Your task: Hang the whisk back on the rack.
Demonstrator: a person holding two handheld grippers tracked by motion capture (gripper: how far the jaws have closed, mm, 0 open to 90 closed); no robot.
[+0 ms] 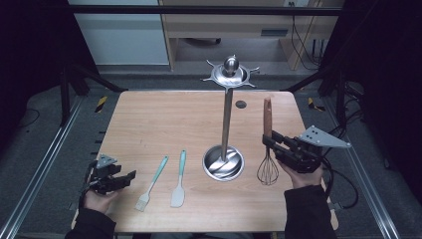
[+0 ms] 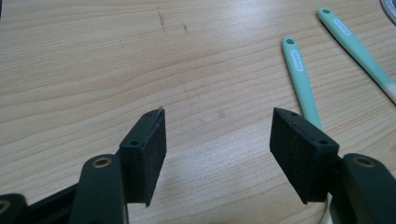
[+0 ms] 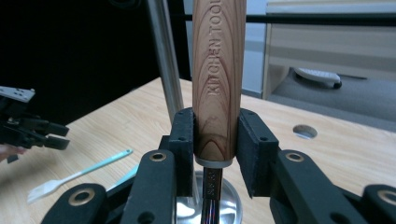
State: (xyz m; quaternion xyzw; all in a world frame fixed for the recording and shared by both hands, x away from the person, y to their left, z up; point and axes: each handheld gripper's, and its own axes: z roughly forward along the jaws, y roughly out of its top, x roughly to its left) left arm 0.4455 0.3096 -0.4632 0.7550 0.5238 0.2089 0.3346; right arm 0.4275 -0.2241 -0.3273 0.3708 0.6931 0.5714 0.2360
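A whisk (image 1: 267, 119) with a wooden handle hangs upright, wire head down, just above the table's right side. My right gripper (image 1: 271, 140) is shut on the handle's lower end; in the right gripper view both pads press the wood (image 3: 219, 70). A tall steel utensil stand (image 1: 227, 119) with a round base and a hooked top rises left of the whisk. My left gripper (image 1: 127, 178) rests at the table's front left, jaws open and nothing between them (image 2: 217, 140).
A mint-handled basting brush (image 1: 152, 184) and a mint-handled spatula (image 1: 179, 181) lie side by side between my left gripper and the stand's base (image 1: 223, 163). A small round hole (image 1: 241, 104) sits in the tabletop behind the stand.
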